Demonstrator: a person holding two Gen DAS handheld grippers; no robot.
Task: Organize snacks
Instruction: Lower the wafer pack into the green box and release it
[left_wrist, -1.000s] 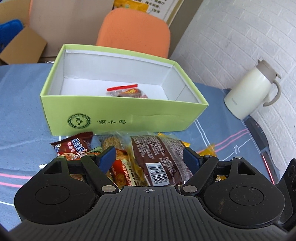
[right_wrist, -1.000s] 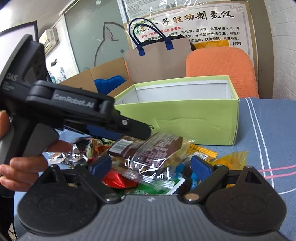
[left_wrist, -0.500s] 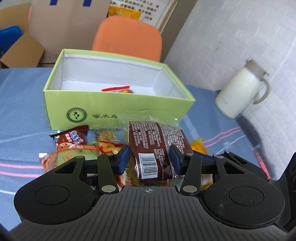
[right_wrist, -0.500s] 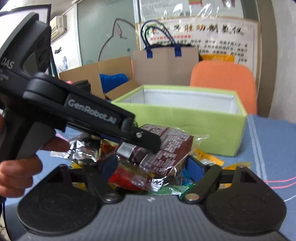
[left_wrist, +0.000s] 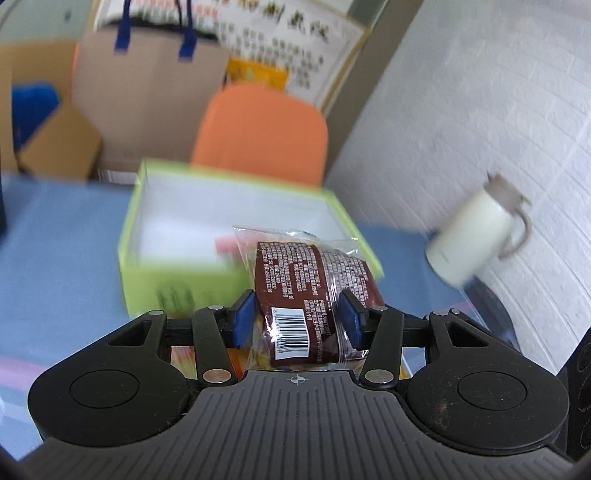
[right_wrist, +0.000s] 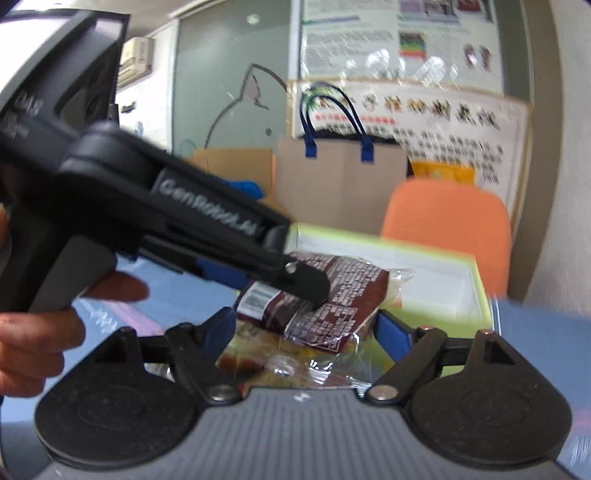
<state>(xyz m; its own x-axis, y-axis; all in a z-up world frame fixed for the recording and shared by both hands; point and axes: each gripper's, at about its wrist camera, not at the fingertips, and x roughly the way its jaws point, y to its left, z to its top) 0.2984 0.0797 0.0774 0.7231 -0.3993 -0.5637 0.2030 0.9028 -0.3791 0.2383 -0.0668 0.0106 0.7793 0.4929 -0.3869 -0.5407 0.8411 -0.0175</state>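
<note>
My left gripper (left_wrist: 297, 315) is shut on a brown snack packet (left_wrist: 303, 288) with a barcode, held up in the air in front of the open green box (left_wrist: 147, 266). The right wrist view shows that same gripper (right_wrist: 306, 284) from the side, gripping the brown packet (right_wrist: 332, 291) before the box (right_wrist: 443, 295). Lower down, my right gripper (right_wrist: 306, 328) has its jaws opening. An orange-brown snack in clear wrap (right_wrist: 266, 363) spans the gap between its pads. Something red lies blurred inside the box.
A white jug (left_wrist: 476, 240) stands at the right by the brick wall. An orange chair (left_wrist: 262, 129) and a paper bag (left_wrist: 147, 92) are behind the box. The blue tablecloth (left_wrist: 55, 251) spreads to the left. A person's hand (right_wrist: 44, 343) holds the left gripper's handle.
The left gripper closed on the brown packet and lifted it off the snack pile toward the box. The right gripper narrowed and rose too, and the pile dropped out of sight.
</note>
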